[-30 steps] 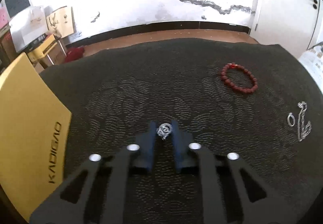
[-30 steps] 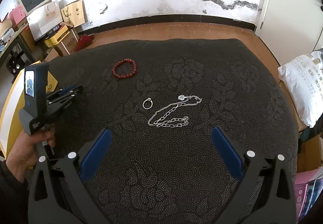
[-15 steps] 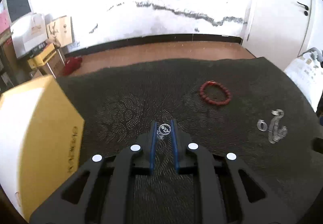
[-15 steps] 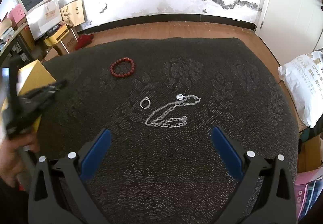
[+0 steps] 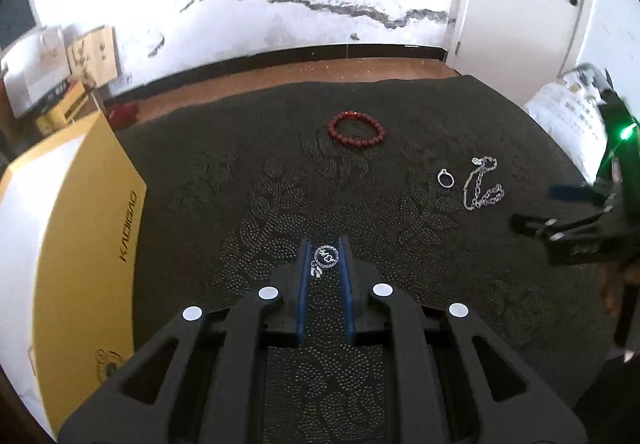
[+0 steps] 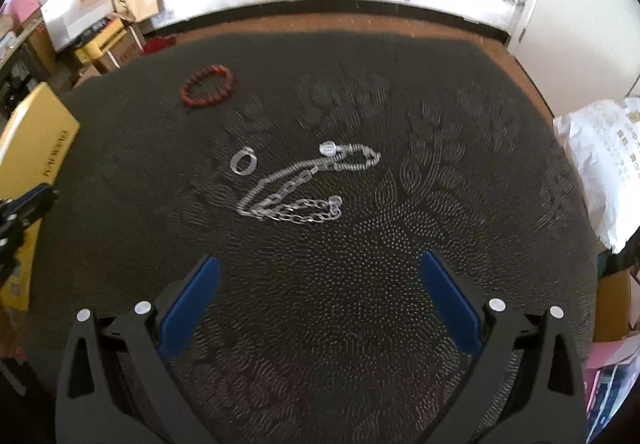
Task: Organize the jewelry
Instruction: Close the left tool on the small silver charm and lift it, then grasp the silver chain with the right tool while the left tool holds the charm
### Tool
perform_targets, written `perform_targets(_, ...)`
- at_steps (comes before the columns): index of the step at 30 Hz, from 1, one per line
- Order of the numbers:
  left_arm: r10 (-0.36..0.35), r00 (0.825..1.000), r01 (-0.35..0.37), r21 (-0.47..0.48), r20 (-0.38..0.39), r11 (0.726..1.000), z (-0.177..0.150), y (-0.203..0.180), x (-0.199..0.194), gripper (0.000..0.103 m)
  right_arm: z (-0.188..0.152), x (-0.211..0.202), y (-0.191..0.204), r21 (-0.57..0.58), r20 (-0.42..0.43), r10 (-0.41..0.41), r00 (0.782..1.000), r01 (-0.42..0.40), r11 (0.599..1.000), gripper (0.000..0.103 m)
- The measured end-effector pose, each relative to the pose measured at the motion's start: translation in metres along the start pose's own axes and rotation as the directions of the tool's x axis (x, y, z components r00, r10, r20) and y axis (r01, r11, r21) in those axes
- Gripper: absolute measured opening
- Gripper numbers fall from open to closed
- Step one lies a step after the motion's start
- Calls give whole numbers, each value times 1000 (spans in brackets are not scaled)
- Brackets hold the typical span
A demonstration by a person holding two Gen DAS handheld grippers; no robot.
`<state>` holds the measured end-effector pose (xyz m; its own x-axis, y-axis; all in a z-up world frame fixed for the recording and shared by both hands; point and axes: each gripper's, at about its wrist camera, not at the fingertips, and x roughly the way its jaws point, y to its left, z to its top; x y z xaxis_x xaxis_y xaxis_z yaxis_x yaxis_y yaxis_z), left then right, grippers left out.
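Holding a small silver charm [image 5: 326,257] between its nearly closed blue pads, our left gripper [image 5: 324,256] hangs above the dark patterned cloth [image 5: 248,180], near the yellow box [image 5: 80,228]. Our right gripper [image 6: 320,272] has its jaws wide apart with nothing between them. On the cloth we see a red bead bracelet [image 6: 207,85], a ring [image 6: 243,161] and, just beside it, a silver chain [image 6: 304,188].

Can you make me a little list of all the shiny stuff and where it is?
left gripper: shut on a silver charm
right gripper: open, empty, above the chain
red bead bracelet: lying on the dark cloth, far side
silver ring: on the cloth, left of the chain, apart
silver chain: loose on the cloth
yellow box: left edge
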<state>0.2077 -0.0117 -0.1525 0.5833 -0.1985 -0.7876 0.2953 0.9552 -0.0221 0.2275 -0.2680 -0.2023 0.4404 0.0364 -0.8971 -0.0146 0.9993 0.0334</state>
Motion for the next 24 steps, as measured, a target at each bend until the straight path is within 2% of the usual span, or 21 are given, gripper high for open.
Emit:
perform_targets(3,-13,1000,13,-21,-14,1000,2,1,4,14,1,25,4,-36,-13,-11,1000,10,999,97)
perform_targets(4,-14,1000,13,-23,-16,1000,2,1,5,14,3,27,6,-56,42,-7,999,9,998,98)
perform_targets(9,-37,999,35,-61,-29,998,5,4,6,14,18,37,-2,-123,93,51,994,-39,992,98)
perform_targets(13,-38,999,36,-74,-30,997,6,8,5,14,26,44,-5,-120,133,56,990,-40,992,98)
perform_targets(15,-30,999,27,-75,-34,997,6,11,4,14,28,44,-5,-111,145,57,988,-41,993,94)
perform_targets(16,-28,999,24,-78,-39,997,5,13,5,14,30,42,-5,-106,152,64,986,-48,993,83)
perform_targets(17,-26,999,22,-87,-45,996,4,15,5,14,32,40,-5,-105,156,62,986,-46,993,59)
perform_targets(18,-29,998,25,-92,-48,995,5,17,6,14,34,37,-6,-92,153,58,986,-45,995,44)
perform_targets(19,-33,998,28,-97,-51,995,5,18,6,14,34,36,-6,-78,147,53,988,-41,996,24)
perform_targets(20,-31,998,26,-99,-51,995,5,19,6,14,34,35,-7,-73,141,62,988,-52,996,8)
perform_targets(24,-24,999,19,-101,-47,995,8,21,4,14,30,33,-1,-88,131,42,990,-31,996,8)
